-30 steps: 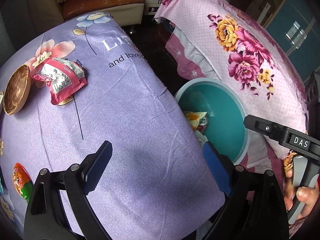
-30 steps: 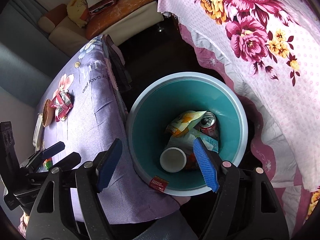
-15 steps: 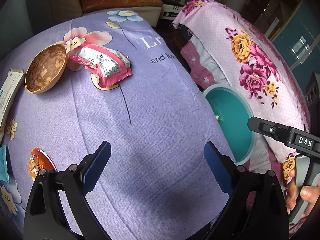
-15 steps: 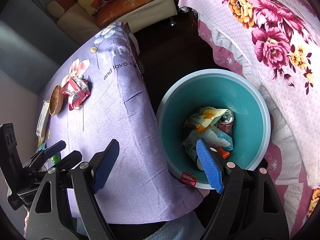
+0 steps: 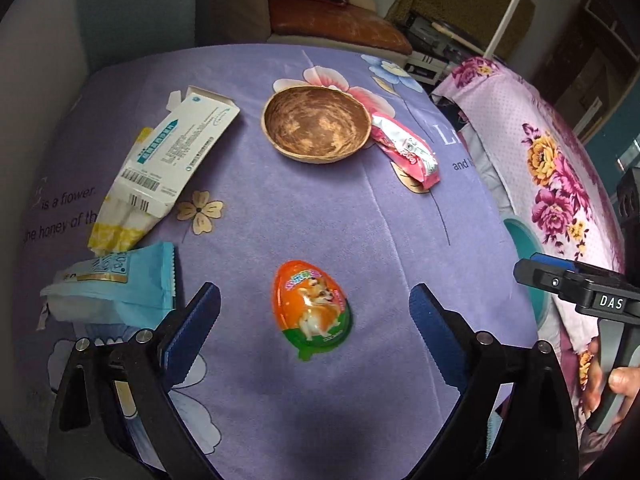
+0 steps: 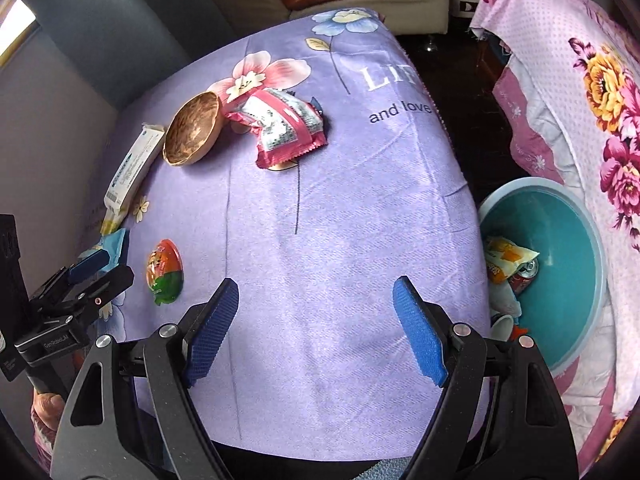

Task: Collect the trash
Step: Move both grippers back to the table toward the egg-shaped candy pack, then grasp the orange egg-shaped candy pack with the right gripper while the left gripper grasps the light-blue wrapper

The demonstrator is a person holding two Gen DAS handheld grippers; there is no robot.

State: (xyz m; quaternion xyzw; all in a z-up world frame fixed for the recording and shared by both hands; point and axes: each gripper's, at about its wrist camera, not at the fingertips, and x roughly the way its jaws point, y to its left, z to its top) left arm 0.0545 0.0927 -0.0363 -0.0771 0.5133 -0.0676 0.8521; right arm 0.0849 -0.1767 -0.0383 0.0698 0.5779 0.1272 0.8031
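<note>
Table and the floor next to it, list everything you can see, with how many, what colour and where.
tablecloth: 1, purple with flowers, covers the table
wooden bowl: 1, brown, far middle
pink wrapper: 1, pink and white, touching the bowl's right side
white carton: 1, white and teal, opened, left of the bowl
yellow packet: 1, yellow and white, partly under the carton
blue packet: 1, pale blue, near left
egg-shaped pack: 1, orange and green, near middle
bin: 1, teal, on the floor right of the table, holding a can and wrappers
floral cover: 1, pink, far right
left claw: 1, black with blue pads, open above the egg-shaped pack
right claw: 1, same colours, open, empty
</note>
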